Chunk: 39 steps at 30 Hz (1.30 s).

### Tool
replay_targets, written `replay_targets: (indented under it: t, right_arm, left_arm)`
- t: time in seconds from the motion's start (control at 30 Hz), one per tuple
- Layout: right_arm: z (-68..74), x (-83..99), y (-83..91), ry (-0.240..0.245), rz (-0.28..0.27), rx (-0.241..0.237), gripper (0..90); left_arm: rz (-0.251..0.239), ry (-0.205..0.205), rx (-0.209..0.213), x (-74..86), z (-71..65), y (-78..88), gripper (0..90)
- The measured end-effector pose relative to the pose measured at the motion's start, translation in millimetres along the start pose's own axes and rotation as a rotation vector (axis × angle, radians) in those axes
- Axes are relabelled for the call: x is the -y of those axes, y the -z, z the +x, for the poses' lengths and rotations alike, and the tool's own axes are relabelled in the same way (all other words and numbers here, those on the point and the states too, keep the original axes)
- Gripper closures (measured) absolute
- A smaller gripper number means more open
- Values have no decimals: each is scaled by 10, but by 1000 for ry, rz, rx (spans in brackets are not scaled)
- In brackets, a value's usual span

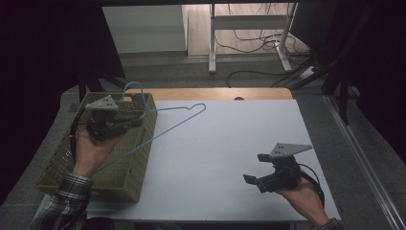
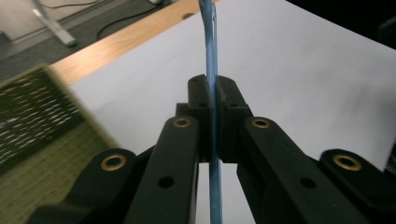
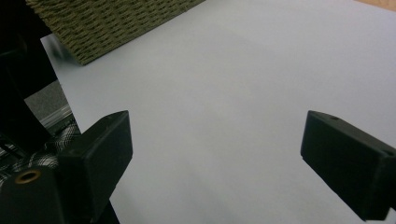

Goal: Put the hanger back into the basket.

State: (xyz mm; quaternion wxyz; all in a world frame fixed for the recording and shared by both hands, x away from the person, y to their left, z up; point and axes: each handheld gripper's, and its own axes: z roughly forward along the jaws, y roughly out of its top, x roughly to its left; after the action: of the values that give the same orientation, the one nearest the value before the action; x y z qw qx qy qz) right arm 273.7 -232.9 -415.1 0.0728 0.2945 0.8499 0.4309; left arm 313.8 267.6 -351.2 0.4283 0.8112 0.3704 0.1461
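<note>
A thin blue wire hanger (image 1: pixel 179 124) hangs tilted over the right rim of an olive woven basket (image 1: pixel 119 187) and over the white tabletop (image 1: pixel 230 143). My left gripper (image 1: pixel 139 116) is shut on the wire, held in a hand above the basket. In the left gripper view the blue wire (image 2: pixel 209 37) runs straight up between the pressed pads of this gripper (image 2: pixel 212 88). My right gripper (image 1: pixel 255 167) hovers low at the front right of the table. Its jaws stand wide apart in the right gripper view (image 3: pixel 217 133), with bare white surface between them.
The basket (image 3: pixel 107 23) sits at the table's left edge, partly overhanging it. A wooden strip (image 1: pixel 210 93) borders the far side of the white surface. Beyond it, on the floor, stand white desk legs (image 1: pixel 212 43) and loose cables (image 1: pixel 258 43).
</note>
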Motion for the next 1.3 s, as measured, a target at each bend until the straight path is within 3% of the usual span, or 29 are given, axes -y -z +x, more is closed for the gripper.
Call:
replay_targets:
  t: [0.37, 0.7, 1.03, 1.3]
  right_arm:
    - [11, 120, 94, -61, -23, 1, 28]
    - [-13, 246, 140, -90, -27, 24, 17]
    - [-32, 305, 142, -99, -16, 29, 17]
    - [-37, 334, 120, -99, -4, 25, 18]
  left_arm:
    - [-36, 91, -136, 305, 389, 393, 871]
    - [-63, 159, -215, 561, 629, 608, 871]
    - [-68, 203, -264, 831, 814, 630, 871]
    - [-41, 249, -265, 1077, 951, 430, 870]
